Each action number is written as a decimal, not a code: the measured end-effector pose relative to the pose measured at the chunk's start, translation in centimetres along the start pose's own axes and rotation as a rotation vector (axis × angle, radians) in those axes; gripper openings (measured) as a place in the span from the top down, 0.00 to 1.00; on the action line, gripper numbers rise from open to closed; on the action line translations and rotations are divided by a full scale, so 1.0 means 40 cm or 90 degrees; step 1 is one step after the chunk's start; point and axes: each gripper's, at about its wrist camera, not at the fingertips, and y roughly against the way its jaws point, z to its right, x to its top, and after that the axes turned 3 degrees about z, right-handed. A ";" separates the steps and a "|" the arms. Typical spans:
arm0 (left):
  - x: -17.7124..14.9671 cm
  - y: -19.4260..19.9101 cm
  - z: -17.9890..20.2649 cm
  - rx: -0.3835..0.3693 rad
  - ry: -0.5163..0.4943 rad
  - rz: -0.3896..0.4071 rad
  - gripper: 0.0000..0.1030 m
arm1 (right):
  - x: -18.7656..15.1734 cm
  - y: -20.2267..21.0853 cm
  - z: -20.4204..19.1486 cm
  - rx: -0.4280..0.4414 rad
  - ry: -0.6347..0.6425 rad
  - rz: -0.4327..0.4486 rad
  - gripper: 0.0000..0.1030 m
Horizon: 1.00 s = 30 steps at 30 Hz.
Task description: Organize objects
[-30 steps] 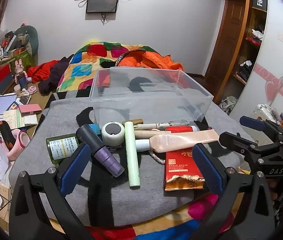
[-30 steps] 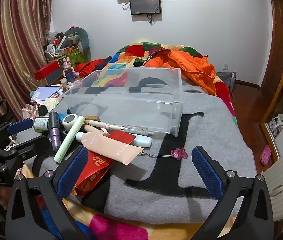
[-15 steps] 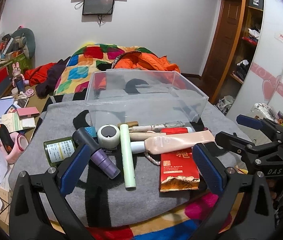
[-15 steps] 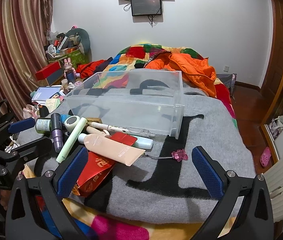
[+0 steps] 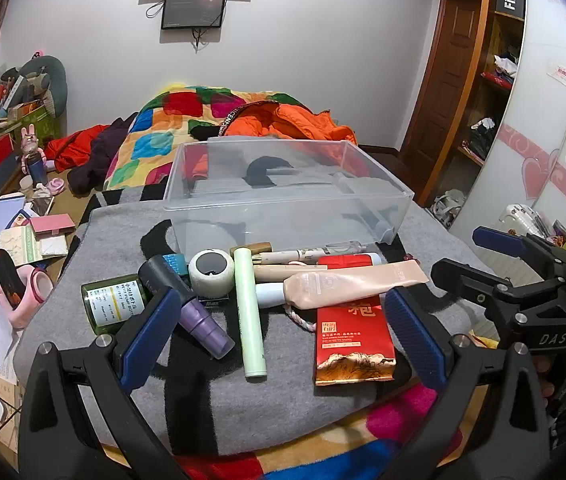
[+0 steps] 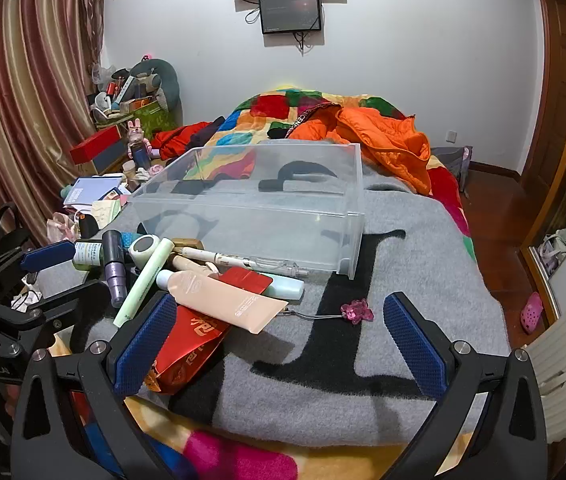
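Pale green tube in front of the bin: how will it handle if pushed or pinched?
The pale green tube looks like a smooth, straight cylinder lying flat, so a sideways push would probably roll it. It appears rigid and slim, likely light. Its far end sits among the other cosmetics, so lifting may nudge the white jar.

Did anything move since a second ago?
Only the cameras drifted a little; no object changed place. Both tongs, left and right, stay open and hold nothing. The clear bin is still empty, the red packet and green tube unmoved.
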 end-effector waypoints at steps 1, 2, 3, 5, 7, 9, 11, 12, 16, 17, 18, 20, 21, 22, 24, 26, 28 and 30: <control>0.000 -0.001 0.000 -0.001 0.000 0.000 0.00 | 0.000 0.000 0.000 0.000 0.000 0.001 0.00; 0.000 -0.002 0.001 -0.001 0.002 -0.001 0.00 | 0.000 0.001 0.001 0.001 0.000 0.001 0.00; -0.002 -0.002 0.000 -0.002 0.003 -0.001 0.00 | 0.000 0.001 0.002 0.001 -0.001 0.002 0.00; -0.002 -0.004 0.000 -0.003 0.004 -0.002 0.00 | 0.000 0.000 0.004 0.002 -0.002 0.001 0.00; -0.003 -0.004 0.000 -0.004 0.005 -0.003 0.00 | 0.000 0.001 0.005 0.002 -0.004 0.001 0.00; -0.003 -0.004 0.000 -0.004 0.004 -0.003 0.00 | 0.000 0.000 0.005 0.002 -0.003 0.001 0.00; -0.004 -0.005 0.000 -0.004 0.004 -0.004 0.00 | 0.000 0.000 0.005 0.002 -0.002 0.001 0.00; -0.005 -0.004 0.000 -0.005 0.004 -0.004 0.00 | 0.000 0.000 0.005 0.002 -0.003 0.002 0.00; -0.007 -0.003 0.000 -0.006 0.004 -0.004 0.00 | -0.002 0.000 0.005 0.003 -0.002 0.001 0.00; -0.007 -0.002 0.000 -0.006 0.004 -0.005 0.00 | -0.002 0.000 0.005 0.003 -0.002 0.001 0.00; -0.007 -0.003 0.000 -0.006 0.004 -0.005 0.00 | -0.002 0.000 0.006 0.003 -0.001 0.001 0.00; -0.007 -0.003 0.000 -0.007 0.006 -0.006 0.00 | -0.002 0.001 0.005 0.003 -0.001 0.001 0.00; -0.008 -0.005 -0.002 -0.008 0.007 -0.007 0.00 | -0.002 0.000 0.005 0.004 -0.001 0.001 0.00; -0.008 -0.006 -0.004 -0.011 0.010 -0.009 0.00 | -0.003 0.000 0.004 0.004 -0.001 0.001 0.00; -0.008 -0.008 -0.008 -0.017 0.015 -0.010 0.00 | -0.003 -0.001 0.004 0.006 -0.002 0.000 0.00; -0.008 -0.009 -0.012 -0.017 0.019 -0.008 0.00 | -0.002 -0.003 0.002 0.011 -0.004 -0.002 0.00; -0.008 -0.009 -0.017 -0.015 0.023 -0.005 0.00 | -0.001 -0.005 0.003 0.016 -0.006 -0.001 0.00; -0.007 -0.010 -0.023 -0.016 0.026 -0.003 0.00 | -0.001 -0.010 0.004 0.022 -0.007 0.001 0.00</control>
